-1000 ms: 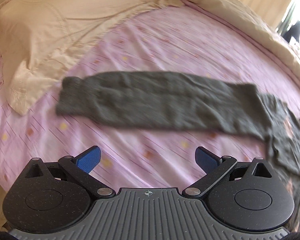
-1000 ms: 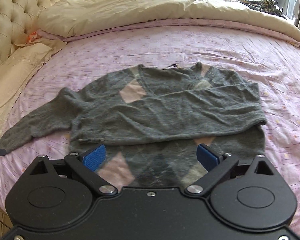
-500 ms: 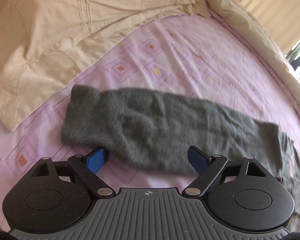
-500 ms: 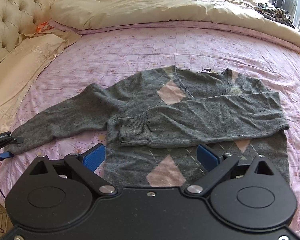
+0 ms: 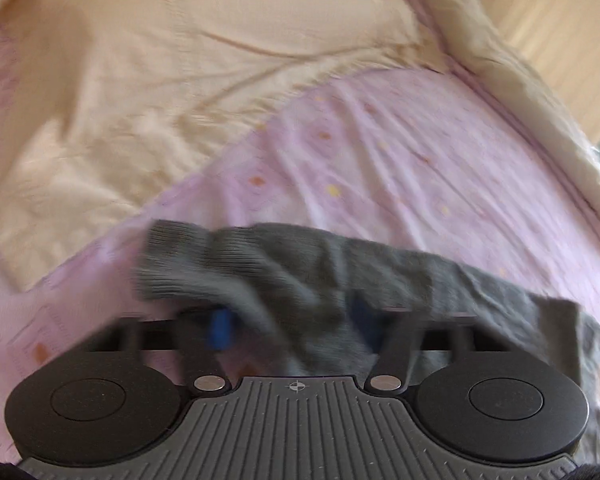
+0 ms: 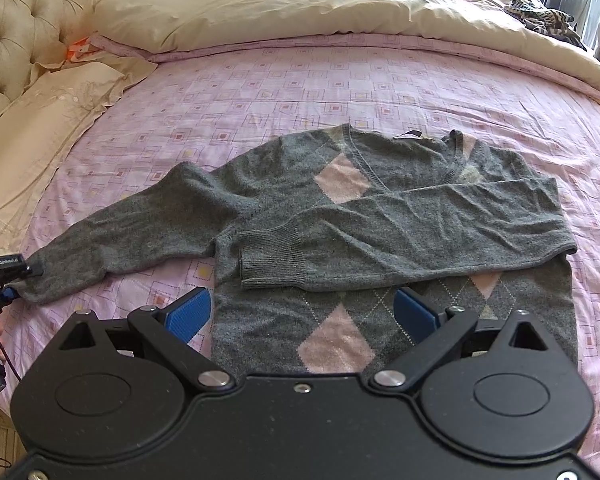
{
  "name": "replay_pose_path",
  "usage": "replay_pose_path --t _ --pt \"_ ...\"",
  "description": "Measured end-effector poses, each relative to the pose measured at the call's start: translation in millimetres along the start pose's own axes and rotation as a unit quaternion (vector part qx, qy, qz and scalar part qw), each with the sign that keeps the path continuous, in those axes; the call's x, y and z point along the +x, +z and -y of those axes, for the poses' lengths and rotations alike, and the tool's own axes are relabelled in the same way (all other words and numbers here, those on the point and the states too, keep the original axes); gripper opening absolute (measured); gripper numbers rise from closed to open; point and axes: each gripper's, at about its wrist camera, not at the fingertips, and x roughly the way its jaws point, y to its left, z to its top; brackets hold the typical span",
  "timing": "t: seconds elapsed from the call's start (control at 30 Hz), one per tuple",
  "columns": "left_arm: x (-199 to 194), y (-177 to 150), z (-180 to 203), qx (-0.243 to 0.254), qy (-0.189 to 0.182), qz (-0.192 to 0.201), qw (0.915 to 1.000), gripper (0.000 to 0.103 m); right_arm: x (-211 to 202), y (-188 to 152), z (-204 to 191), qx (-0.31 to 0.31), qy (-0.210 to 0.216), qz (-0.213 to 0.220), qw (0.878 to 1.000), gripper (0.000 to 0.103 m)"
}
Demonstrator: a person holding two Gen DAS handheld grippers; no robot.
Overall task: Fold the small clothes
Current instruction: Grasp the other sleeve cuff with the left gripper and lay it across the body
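The sweater (image 6: 400,220) lies mid-bed on the sheet (image 6: 300,80), pillow (image 6: 40,128) left, duvet (image 6: 300,4) behind.

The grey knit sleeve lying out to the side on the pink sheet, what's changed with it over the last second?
The left gripper has moved in onto the cuff end of the grey knit sleeve, and the fabric now sits between its blue fingers; whether they have clamped is blurred. The right gripper stays open above the grey argyle sweater, whose other sleeve remains folded across the chest.
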Motion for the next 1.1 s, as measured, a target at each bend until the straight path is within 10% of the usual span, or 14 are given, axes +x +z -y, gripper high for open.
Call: replay_pose_path --t 0.13,0.43,0.77,1.1 --pt "-5.9 4.1 -14.8 -0.064 -0.029 0.004 0.9975 0.009 2.8 -0.5 5.9 0.005 0.011 -0.004 1.000 0.098" --pt "-74.4 16.3 45.3 0.014 -0.081 0.094 0.9921 0.009 11.4 3.2 43.9 0.013 0.048 -0.003 0.999 0.098" --pt "-167.5 -12.6 194.3 0.155 -0.168 0.188 0.9552 0.008 18.2 4.1 132.7 0.047 0.072 -0.012 0.996 0.098" --pt "-149.2 -96.1 325.3 0.226 -0.250 0.134 0.9319 0.009 18.1 1.8 215.2 0.073 0.077 -0.014 0.994 0.098"
